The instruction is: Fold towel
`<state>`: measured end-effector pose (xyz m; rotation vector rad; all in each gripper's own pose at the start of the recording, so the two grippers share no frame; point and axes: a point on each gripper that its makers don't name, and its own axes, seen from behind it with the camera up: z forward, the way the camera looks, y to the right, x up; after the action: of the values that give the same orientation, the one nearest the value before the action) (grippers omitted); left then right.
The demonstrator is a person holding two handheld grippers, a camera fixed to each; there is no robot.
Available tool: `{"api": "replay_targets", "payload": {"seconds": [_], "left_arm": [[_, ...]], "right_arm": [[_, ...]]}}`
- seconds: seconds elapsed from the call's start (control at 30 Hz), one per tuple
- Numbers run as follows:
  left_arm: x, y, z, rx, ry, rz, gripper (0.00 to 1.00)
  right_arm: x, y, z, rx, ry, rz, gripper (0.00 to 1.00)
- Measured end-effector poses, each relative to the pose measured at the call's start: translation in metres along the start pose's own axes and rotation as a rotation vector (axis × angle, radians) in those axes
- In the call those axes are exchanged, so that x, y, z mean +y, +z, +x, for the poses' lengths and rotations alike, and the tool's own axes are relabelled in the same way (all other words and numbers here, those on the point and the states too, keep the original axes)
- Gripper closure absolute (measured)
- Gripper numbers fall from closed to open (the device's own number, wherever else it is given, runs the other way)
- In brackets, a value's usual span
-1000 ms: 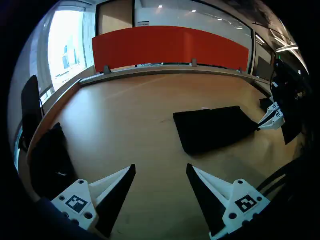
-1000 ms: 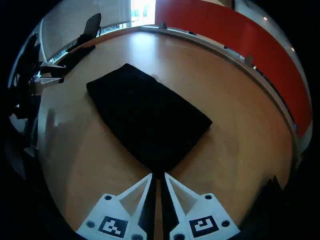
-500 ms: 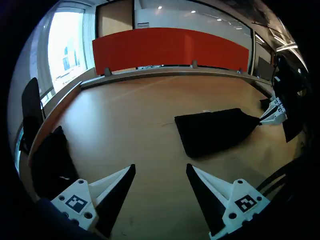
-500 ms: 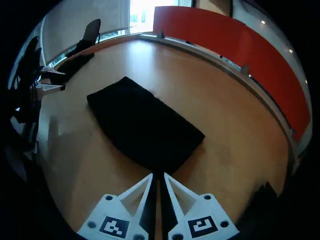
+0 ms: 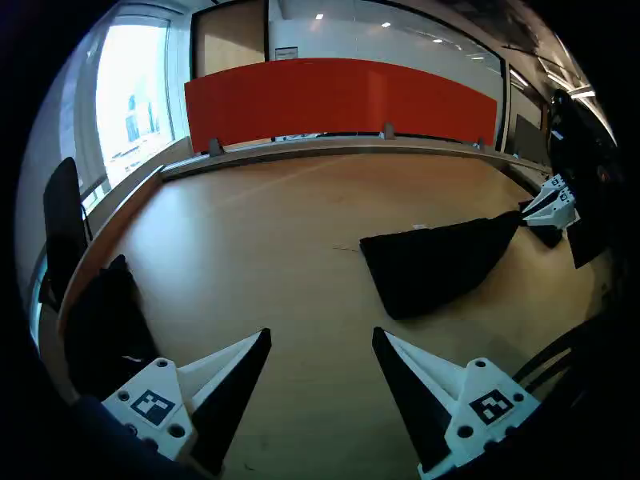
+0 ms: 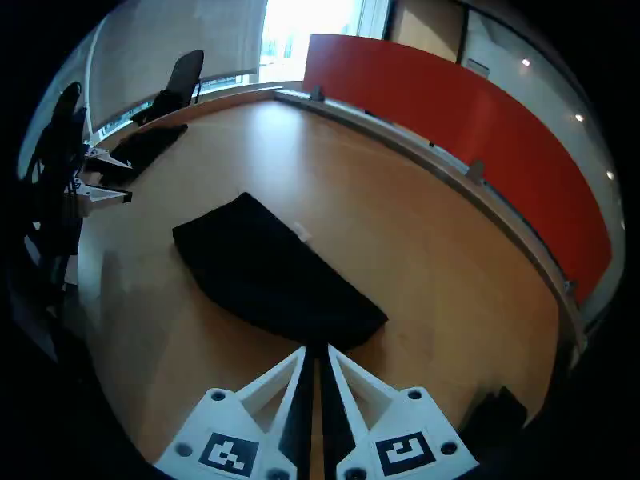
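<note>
Broad wooden worktop (image 5: 240, 232), bounded along its far edge by a long red divider panel (image 5: 336, 92). On the worktop, a black towel (image 6: 264, 276), mostly flat, with one corner raised off the surface. At that raised corner, the right gripper (image 6: 318, 352), jaws pressed together and pinching the cloth. Well apart from the towel, the left gripper (image 5: 320, 340), jaws spread wide above bare wood.
</note>
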<state>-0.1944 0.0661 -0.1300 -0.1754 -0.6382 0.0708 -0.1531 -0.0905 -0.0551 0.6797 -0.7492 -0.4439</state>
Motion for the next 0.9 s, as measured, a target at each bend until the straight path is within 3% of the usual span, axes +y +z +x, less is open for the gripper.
{"api": "replay_targets", "payload": {"seconds": [0.47, 0.9], "left_arm": [[0.006, -0.006, -0.006, -0.018, -0.015, -0.008, 0.06], [0.007, -0.013, -0.011, -0.021, -0.024, 0.001, 0.06]], "right_arm": [[0.000, -0.007, 0.021, 0.039, -0.025, -0.004, 0.96], [-0.013, -0.003, 0.061, 0.069, -0.153, 0.018, 0.96]]}}
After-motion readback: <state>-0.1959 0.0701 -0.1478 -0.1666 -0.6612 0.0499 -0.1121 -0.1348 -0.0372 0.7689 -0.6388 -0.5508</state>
